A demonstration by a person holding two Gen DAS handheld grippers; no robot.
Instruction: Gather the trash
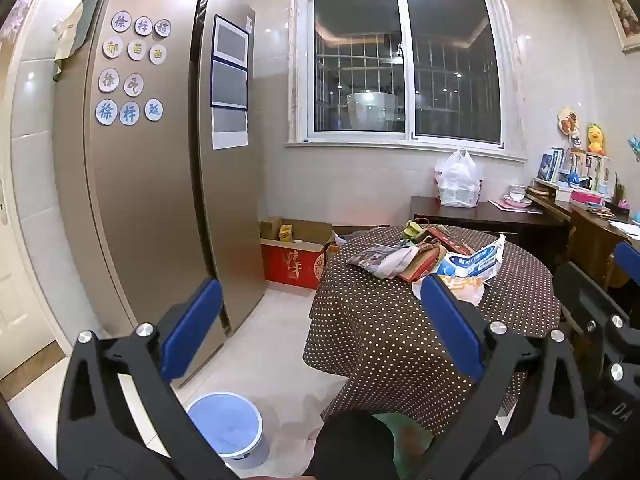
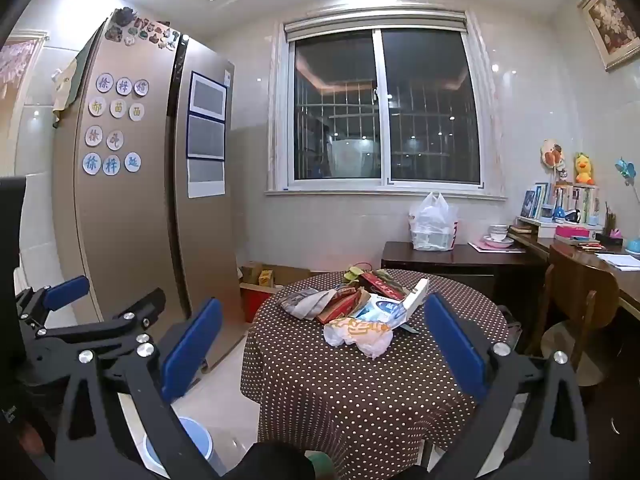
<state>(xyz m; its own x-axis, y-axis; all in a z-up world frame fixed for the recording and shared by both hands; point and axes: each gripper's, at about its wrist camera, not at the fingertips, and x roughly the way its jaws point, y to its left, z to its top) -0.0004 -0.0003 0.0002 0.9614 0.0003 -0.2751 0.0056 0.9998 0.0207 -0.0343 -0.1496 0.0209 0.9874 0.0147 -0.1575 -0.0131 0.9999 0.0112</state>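
Both of our hand-held grippers hang in the air short of the round counter (image 2: 360,400), and neither touches anything. We hold the left hand-held gripper (image 1: 320,316) with its blue pads (image 1: 192,328) spread wide and nothing between them; the right hand-held gripper (image 2: 320,336) is spread just as wide and likewise carries nothing. In the left view the right gripper shows at the right edge, and in the right view the left one shows at the left edge, so the two sit side by side. We see the trash (image 2: 356,308) heaped on the far half of the counter, which wears a brown dotted cloth: a crumpled white wrapper (image 2: 360,334) nearest us, a blue-and-white box (image 1: 476,262) touching it behind, a red carton (image 2: 380,284) farther back, and grey crumpled paper (image 1: 376,258) to the left. On the floor at the lower left, beside the counter and near the fridge (image 1: 148,184), stands a white bin (image 1: 232,428) with a pale blue liner. A knotted white bag (image 2: 434,220) sits on a dark side counter (image 2: 460,258) under the window (image 2: 384,108), well apart from the heap.
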